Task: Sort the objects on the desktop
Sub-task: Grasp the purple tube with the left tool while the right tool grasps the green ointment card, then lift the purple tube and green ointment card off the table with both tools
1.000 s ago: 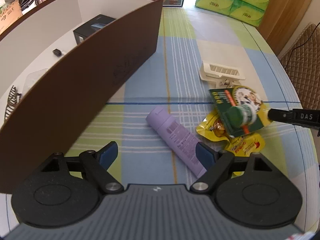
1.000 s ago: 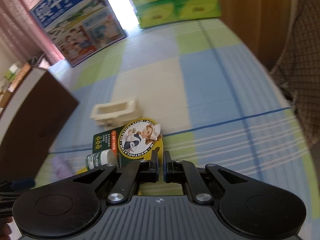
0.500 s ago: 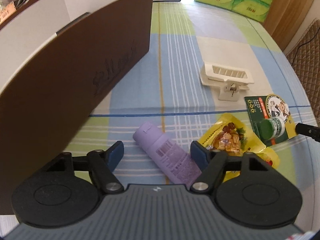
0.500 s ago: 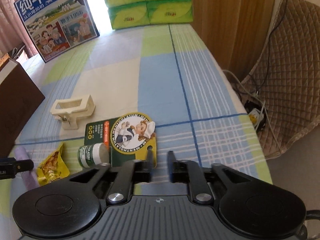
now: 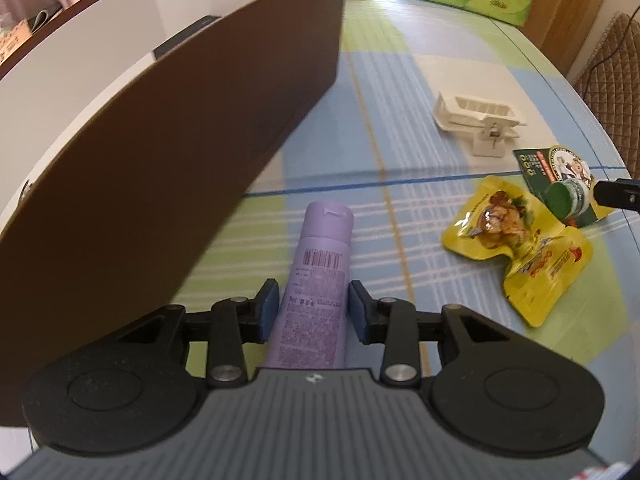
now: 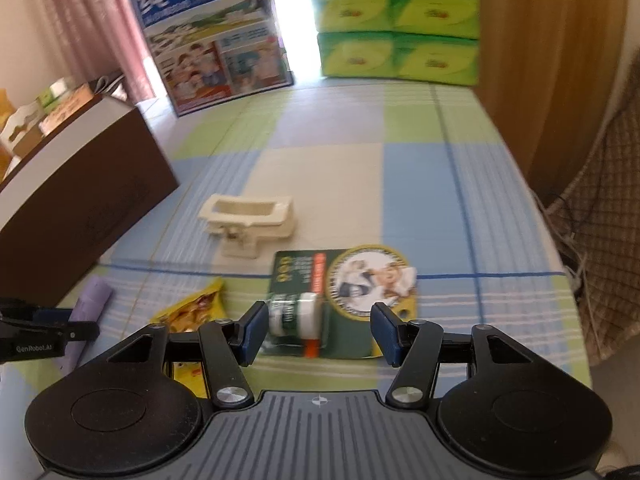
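A purple tube (image 5: pixel 318 280) lies on the checked tablecloth, its cap pointing away. My left gripper (image 5: pixel 313 309) has its blue pads on both sides of the tube, closed against it. The tube also shows in the right wrist view (image 6: pixel 94 300). A green carded balm pack with a small jar (image 6: pixel 344 300) lies between the open jaws of my right gripper (image 6: pixel 320 330), which touches nothing. The pack also shows in the left wrist view (image 5: pixel 560 180). A yellow snack pouch (image 5: pixel 516 248) lies beside it. A white clip holder (image 5: pixel 480 114) lies farther back.
A big brown box (image 5: pixel 180 128) with a white inside stands at the left and holds a black item (image 5: pixel 184 36). Green tissue packs (image 6: pixel 396 20) and a blue milk carton (image 6: pixel 212 40) stand at the table's far edge. A quilted chair (image 6: pixel 608 240) is at the right.
My left gripper moved forward over the purple tube and closed on it. My right gripper let go of the green pack, opened wide and pulled back so that the pack lies between its jaws.
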Demonstrator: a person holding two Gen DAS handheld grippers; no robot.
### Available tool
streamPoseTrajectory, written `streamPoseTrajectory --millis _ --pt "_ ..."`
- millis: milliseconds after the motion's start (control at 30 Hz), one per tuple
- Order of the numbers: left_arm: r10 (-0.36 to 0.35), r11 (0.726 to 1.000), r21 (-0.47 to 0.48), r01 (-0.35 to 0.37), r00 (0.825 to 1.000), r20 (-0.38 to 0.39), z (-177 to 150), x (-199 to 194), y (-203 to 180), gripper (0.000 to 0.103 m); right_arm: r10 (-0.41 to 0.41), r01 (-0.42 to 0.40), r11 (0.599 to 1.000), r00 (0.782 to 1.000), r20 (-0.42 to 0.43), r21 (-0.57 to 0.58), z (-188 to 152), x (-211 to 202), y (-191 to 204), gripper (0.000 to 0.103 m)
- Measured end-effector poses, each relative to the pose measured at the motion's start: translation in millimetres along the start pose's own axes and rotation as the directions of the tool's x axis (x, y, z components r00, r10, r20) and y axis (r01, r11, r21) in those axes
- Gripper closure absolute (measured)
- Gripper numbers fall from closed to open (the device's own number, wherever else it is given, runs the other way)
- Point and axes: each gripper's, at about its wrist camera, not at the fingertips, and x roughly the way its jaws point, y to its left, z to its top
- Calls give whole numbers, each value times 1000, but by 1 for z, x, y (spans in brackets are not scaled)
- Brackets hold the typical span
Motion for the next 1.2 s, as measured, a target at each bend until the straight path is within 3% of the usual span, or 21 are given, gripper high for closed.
streamPoseTrajectory --millis 133,233,433,467,533,600,833,1200 --pt "-15 1000 13 14 1000 8 2 1 0 70 0 -1 1000 1000 -7 -22 0 11 9 49" --pt "-8 1000 27 8 1000 16 7 6 -2 64 -13 12 1000 1000 -27 -17 3 20 11 49" --pt "-15 999 33 13 999 32 18 13 -6 67 -23 22 999 999 -34 -30 4 29 16 52" --pt "-25 999 34 24 999 34 18 13 -7 74 -27 25 999 999 -38 -34 4 31 17 54" --pt "-29 999 44 27 999 37 16 12 -8 76 -37 35 998 998 -46 -43 2 34 18 59" --pt "-32 998 49 30 999 38 13 10 -9 76 -47 44 998 997 -59 -54 -1 37 19 70" --pt "-35 997 73 34 999 14 -7 -4 -16 77 -37 32 996 998 -59 -85 -9 31 14 71" --pt "-53 998 27 53 999 4 -29 -30 -14 77 -32 25 993 998 -61 -112 -19 -4 10 71"
